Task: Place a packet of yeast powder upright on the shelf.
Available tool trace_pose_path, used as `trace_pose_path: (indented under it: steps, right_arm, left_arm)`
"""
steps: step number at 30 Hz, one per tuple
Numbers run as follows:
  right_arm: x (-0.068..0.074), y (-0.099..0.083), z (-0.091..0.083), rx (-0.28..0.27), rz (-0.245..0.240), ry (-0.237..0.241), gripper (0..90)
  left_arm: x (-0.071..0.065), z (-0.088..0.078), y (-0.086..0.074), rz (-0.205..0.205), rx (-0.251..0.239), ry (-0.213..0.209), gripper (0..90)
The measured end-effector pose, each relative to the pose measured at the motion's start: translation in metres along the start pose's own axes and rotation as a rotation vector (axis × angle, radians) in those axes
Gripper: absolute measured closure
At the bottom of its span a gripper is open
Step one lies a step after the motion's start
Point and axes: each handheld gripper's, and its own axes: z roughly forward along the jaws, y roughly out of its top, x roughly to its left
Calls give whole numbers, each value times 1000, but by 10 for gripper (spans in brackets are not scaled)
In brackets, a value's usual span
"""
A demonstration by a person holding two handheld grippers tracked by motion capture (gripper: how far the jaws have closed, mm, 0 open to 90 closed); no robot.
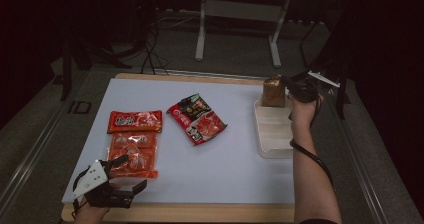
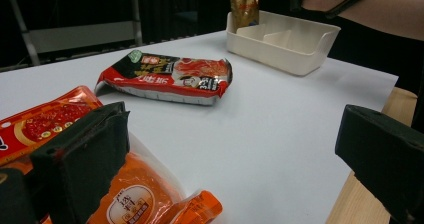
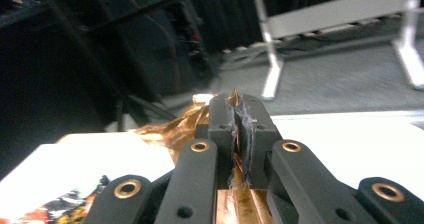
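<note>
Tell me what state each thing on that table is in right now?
Gold packet: upright at the tray's far end, top pinched.
Right tongs: shut on the gold packet.
Left tongs: open, holding nothing.
White tray: near compartments empty.
Red noodle packet: flat, sealed.
Orange packets: flat, by the left tongs.

Chinese print on red-black packet (image 2: 167,77) and orange packs (image 1: 134,143), too small to read.

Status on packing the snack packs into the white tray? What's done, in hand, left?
Done: nothing lies loose in the white tray yet. In hand: the right gripper is shut on the gold pack, held upright at the tray's far end. Left: the red-black pack and the orange packs lie on the table; the left gripper is open beside the orange ones.
</note>
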Motion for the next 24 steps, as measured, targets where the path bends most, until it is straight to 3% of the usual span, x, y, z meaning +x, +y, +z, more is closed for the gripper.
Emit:
trace_pose_path:
  steps: [4,6,8,9,13,16,24]
  right_arm:
    - [-2,0,-5,10,-25,-54,851]
    - [-1,2,-7,22,-43,-58,831]
    - [4,5,-9,33,-92,-83,780]
    - [6,6,-11,35,-117,-84,723]
    - [14,14,-19,41,-178,-86,665]
    - [20,20,-27,53,-170,-90,607]
    - [36,28,-47,22,-254,-103,412]
  left_arm:
    - [0,0,0,-2,1,1,14]
    - [0,1,0,-3,1,-1,14]
    - [0,1,0,-3,0,-1,14]
    - [0,1,0,-4,0,-2,14]
    - [0,2,0,-5,-2,-7,14]
    - [-1,2,0,-4,-2,-9,14]
    - [-3,4,1,-8,-6,-20,14]
